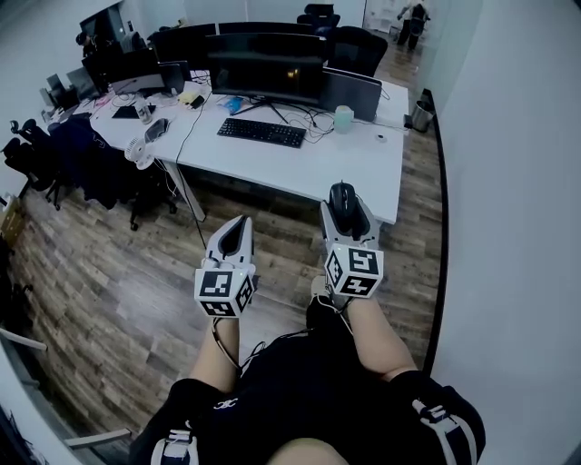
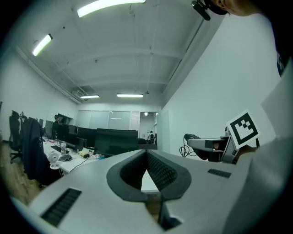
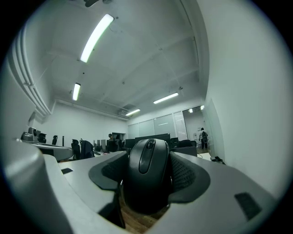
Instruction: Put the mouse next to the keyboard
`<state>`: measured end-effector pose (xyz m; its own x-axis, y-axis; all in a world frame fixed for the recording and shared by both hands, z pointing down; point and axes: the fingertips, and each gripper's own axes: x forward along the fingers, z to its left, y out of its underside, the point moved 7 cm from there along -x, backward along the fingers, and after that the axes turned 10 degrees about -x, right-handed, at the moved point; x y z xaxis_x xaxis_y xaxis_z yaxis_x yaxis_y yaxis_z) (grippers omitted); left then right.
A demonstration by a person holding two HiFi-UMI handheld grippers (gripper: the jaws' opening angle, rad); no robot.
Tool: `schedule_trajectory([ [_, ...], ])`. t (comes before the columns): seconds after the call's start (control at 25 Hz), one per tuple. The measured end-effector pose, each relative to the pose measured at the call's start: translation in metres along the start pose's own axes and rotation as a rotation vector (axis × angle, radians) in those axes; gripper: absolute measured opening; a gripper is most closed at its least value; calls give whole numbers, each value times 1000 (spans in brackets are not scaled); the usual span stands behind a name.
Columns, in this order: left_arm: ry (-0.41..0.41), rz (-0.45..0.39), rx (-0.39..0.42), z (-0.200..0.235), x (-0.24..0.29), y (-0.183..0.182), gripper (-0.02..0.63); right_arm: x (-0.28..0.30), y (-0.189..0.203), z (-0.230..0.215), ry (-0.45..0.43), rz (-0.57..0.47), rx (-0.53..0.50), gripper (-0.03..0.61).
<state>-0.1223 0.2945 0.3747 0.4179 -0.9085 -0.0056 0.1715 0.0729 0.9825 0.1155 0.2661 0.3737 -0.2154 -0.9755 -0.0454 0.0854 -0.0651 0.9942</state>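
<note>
A black mouse (image 1: pixel 342 197) (image 3: pixel 148 176) sits upright between the jaws of my right gripper (image 1: pixel 346 205) (image 3: pixel 149 171), which is shut on it, held over the wooden floor just short of the white desk (image 1: pixel 300 163). The black keyboard (image 1: pixel 261 133) lies on that desk in front of a wide monitor (image 1: pixel 268 68). My left gripper (image 1: pixel 236 232) (image 2: pixel 146 172) hangs beside the right one at the left, its jaws closed together with nothing between them. In the left gripper view the right gripper (image 2: pixel 208 148) shows at the right.
A pale cup (image 1: pixel 343 119) and cables lie right of the keyboard. More desks, monitors and black chairs (image 1: pixel 54 154) fill the left side. A white wall (image 1: pixel 517 182) runs along the right. A person (image 1: pixel 414 23) stands far back by the doorway.
</note>
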Motion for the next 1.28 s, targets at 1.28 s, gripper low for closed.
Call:
schedule_trajectory([
  [1.28,-9,109,44,126,482,1,12,472,67,-186,39,109,11,290],
])
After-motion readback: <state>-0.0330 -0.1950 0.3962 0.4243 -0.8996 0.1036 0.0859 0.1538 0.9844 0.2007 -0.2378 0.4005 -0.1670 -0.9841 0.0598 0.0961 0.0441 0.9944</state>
